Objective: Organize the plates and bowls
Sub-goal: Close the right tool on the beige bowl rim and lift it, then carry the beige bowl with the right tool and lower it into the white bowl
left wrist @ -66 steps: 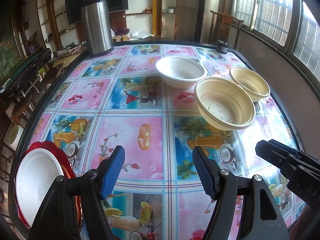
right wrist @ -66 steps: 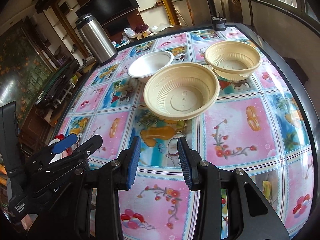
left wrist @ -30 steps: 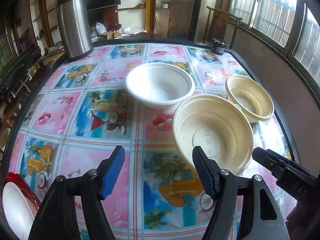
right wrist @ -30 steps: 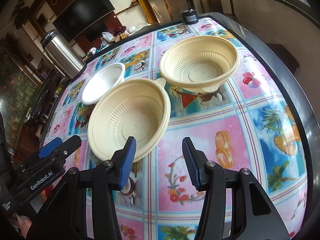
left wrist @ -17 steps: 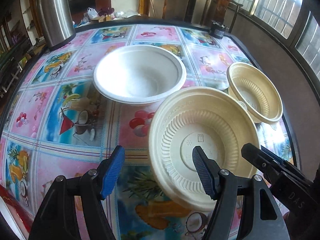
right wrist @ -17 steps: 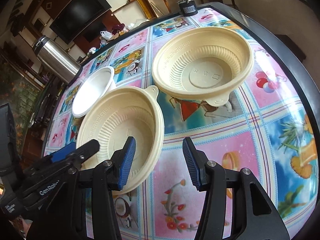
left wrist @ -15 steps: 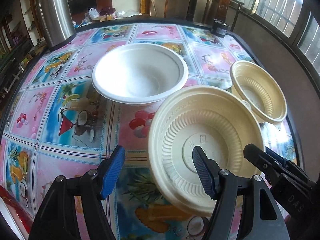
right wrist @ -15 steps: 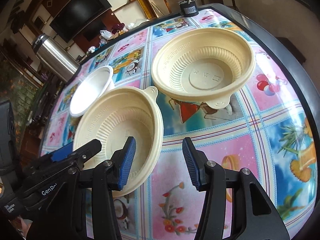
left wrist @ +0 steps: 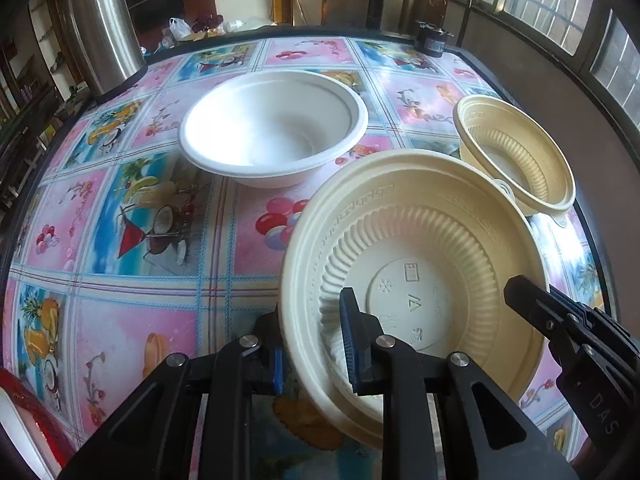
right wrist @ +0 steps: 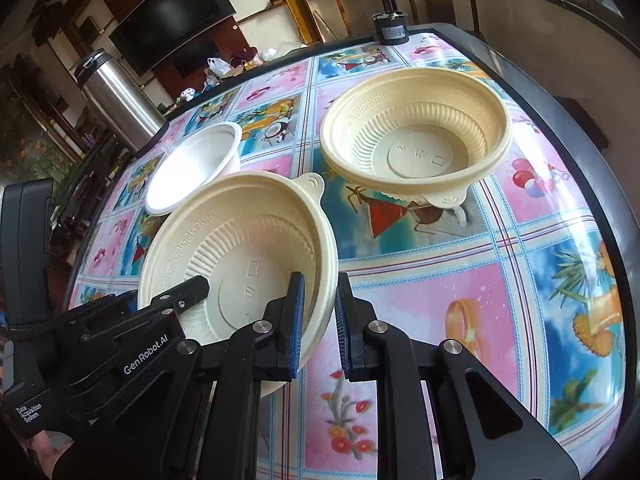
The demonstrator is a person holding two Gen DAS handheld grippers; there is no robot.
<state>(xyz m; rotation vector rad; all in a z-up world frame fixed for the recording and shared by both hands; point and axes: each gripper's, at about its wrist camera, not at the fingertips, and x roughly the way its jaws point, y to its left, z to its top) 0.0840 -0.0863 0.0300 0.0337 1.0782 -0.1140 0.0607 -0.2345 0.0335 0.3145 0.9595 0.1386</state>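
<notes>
A cream ribbed bowl (left wrist: 420, 280) sits tilted near me on the fruit-print table; it also shows in the right wrist view (right wrist: 248, 256). My left gripper (left wrist: 312, 344) is shut on its near-left rim, one finger inside, one outside. My right gripper (right wrist: 318, 320) is shut on its right rim the same way. A second cream bowl (left wrist: 516, 152) stands to the right, also in the right wrist view (right wrist: 416, 136). A white bowl (left wrist: 276, 128) stands behind, also in the right wrist view (right wrist: 192, 168).
A steel thermos (left wrist: 100, 28) stands at the far left corner. A small dark object (left wrist: 430, 36) sits at the far right edge. A white plate on a red one (left wrist: 24, 420) lies at the near left. The table edge (right wrist: 592, 184) curves close on the right.
Both grippers have moved forward onto the near cream bowl and closed on its rim, left on the left side and right on the right side. The bowl now sits tilted.
</notes>
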